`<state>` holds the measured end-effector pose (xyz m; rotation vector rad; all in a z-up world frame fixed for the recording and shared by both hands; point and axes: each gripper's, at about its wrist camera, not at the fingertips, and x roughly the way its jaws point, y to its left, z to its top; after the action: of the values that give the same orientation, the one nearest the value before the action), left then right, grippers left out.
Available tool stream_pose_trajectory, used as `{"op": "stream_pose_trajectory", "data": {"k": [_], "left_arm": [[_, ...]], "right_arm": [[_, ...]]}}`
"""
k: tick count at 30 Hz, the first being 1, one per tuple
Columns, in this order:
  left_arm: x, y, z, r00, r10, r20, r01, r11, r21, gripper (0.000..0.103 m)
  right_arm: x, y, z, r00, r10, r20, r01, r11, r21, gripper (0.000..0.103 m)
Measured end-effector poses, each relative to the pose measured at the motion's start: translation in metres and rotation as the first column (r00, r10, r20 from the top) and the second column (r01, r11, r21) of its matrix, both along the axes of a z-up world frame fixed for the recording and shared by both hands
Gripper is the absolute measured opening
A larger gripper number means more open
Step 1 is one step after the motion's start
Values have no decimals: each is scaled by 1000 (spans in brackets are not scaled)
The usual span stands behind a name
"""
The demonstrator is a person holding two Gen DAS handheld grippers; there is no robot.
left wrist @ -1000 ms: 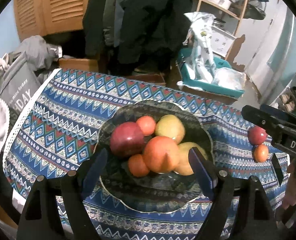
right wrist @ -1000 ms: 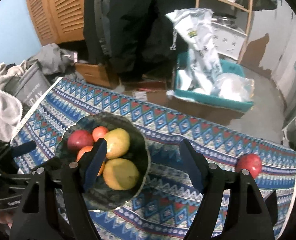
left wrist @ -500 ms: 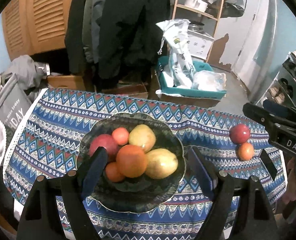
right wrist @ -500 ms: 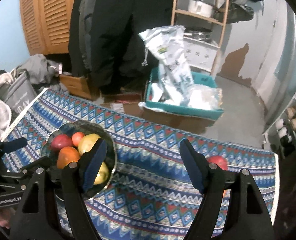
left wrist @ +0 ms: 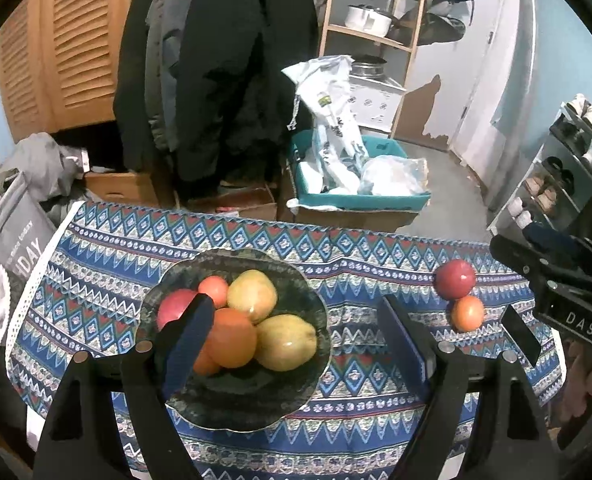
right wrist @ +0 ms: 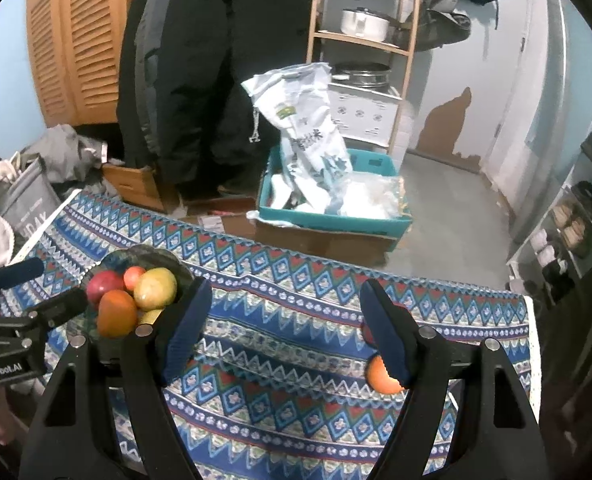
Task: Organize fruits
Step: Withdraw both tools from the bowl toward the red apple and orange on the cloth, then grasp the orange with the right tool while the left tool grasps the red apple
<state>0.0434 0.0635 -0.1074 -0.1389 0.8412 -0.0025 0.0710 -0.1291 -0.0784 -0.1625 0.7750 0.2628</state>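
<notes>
A dark scalloped bowl (left wrist: 296,280) holds several fruits: a red apple (left wrist: 171,308), an orange (left wrist: 231,336), two yellow pears (left wrist: 251,290) and small tangerines. My left gripper (left wrist: 291,344) is open and empty, above the bowl's near side. A loose red apple (left wrist: 455,279) and a small orange (left wrist: 468,313) lie on the cloth at the right. My right gripper (right wrist: 281,328) is open and empty above the cloth; its right finger covers most of the loose apple, and the small orange (right wrist: 380,378) shows beside it. The bowl (right wrist: 151,254) shows at the left.
The table has a blue patterned cloth (left wrist: 376,248). Behind it stand a teal box with white bags (left wrist: 360,196), cardboard boxes, hanging dark coats and a wooden shelf. A grey bag (left wrist: 19,224) sits at the left. A shoe rack stands at the right.
Both grippers have pulled back and risen, so the bowl and table look smaller. The right view has shifted right; the loose apple and orange now sit by its right finger.
</notes>
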Motion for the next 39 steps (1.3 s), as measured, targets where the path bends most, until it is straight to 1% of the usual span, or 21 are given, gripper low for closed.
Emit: {"op": "stream_pose_trajectory", "data": {"k": [11,15,19,28,34,39], "left_arm": [[8,-29,0,999,-50,0,50,999,0,85],[12,-43,-1,997,-75,-3,75,997,11,85],[17,-55,-4,995,-95,-19,95,995,2,85],[29,-86,-12,989,-146,-38,147,989,19,85],[40,-101,-20,985,-164,-56,166,986,28,85],[52,-108,-33,983,-165,-79,168,985,34,85]], "right_arm": [[-7,-39,-3,998,-60,3,60,998,3,77],[-9,-55,-5,996,-85,-1,85,996,6,77],[-9,-71,-9,993,-115,-9,115,993,11,77],[-7,-107,-19,984,-173,-36,174,984,28,77],[-3,-127,-31,976,-206,-66,208,978,22,77],[5,-140,-51,967,-230,-107,233,972,12,77]]}}
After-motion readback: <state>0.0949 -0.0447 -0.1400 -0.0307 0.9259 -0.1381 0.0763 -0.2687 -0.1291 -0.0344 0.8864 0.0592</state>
